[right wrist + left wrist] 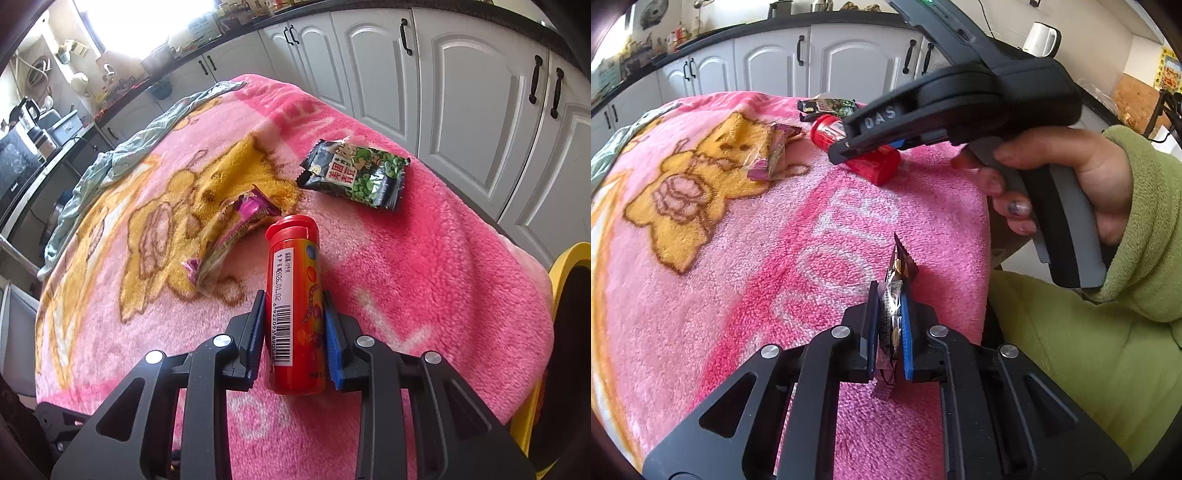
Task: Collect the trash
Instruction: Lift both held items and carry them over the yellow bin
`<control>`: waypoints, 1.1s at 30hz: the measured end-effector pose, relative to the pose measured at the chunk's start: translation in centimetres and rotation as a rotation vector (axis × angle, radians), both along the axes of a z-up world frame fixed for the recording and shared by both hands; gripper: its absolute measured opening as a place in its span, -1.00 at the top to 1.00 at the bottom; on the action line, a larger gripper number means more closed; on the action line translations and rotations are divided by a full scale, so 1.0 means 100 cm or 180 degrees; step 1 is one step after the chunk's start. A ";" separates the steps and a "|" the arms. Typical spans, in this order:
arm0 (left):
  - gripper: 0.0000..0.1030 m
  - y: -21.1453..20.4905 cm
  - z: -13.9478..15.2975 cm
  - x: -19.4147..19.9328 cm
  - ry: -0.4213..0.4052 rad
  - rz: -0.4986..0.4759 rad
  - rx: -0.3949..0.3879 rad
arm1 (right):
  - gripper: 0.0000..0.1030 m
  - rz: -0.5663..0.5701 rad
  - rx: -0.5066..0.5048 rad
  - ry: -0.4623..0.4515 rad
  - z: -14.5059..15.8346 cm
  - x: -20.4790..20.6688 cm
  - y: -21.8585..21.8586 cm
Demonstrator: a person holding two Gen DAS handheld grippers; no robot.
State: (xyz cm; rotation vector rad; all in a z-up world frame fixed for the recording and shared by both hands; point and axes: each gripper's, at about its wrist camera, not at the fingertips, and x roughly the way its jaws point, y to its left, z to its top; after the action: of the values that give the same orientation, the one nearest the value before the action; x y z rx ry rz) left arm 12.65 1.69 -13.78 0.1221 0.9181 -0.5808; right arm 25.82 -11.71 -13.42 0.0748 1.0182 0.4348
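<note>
My left gripper (891, 295) is shut on a dark crumpled snack wrapper (899, 267), which sticks up between its blue pads just above the pink blanket (738, 295). My right gripper (294, 306) is shut on a red candy tube (294, 295) that lies lengthwise between its fingers, cap pointing away. In the left wrist view the right gripper (842, 153) reaches in from the right, held by a hand in a green sleeve, clamped on the red tube (875, 168). A pink-and-clear wrapper (231, 236) lies left of the tube. A green-and-black snack packet (356, 173) lies beyond it.
The pink blanket (443, 277) covers a table with a rounded far edge. A pale green cloth (122, 155) is bunched at its far left. White kitchen cabinets (461, 92) stand behind. A yellow object (569, 266) sits at the right edge.
</note>
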 end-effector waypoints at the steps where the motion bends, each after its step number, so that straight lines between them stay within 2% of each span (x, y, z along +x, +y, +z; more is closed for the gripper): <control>1: 0.89 0.000 0.001 -0.001 -0.0002 0.0012 0.0001 | 0.47 0.0006 -0.0016 -0.0009 0.000 -0.001 -0.001; 8: 0.90 0.001 0.011 -0.007 -0.0072 0.0100 -0.0041 | 0.47 0.0036 -0.0065 -0.0091 0.007 -0.019 -0.013; 17: 0.90 0.001 0.031 -0.002 -0.0145 0.0272 -0.0162 | 0.47 0.0068 -0.0015 -0.0255 0.034 -0.042 -0.037; 27: 0.90 -0.014 0.058 0.013 -0.0278 0.0352 -0.0246 | 0.47 0.0083 0.0034 -0.0473 0.067 -0.070 -0.065; 33: 0.90 -0.034 0.074 0.021 -0.0361 0.0294 -0.0278 | 0.47 0.0009 0.0094 -0.0568 0.083 -0.085 -0.088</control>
State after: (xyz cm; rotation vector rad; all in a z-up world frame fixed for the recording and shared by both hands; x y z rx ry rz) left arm 14.79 -1.71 -6.43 0.0333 0.7829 -0.5221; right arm 17.36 -20.53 -5.17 0.0599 0.8365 0.4511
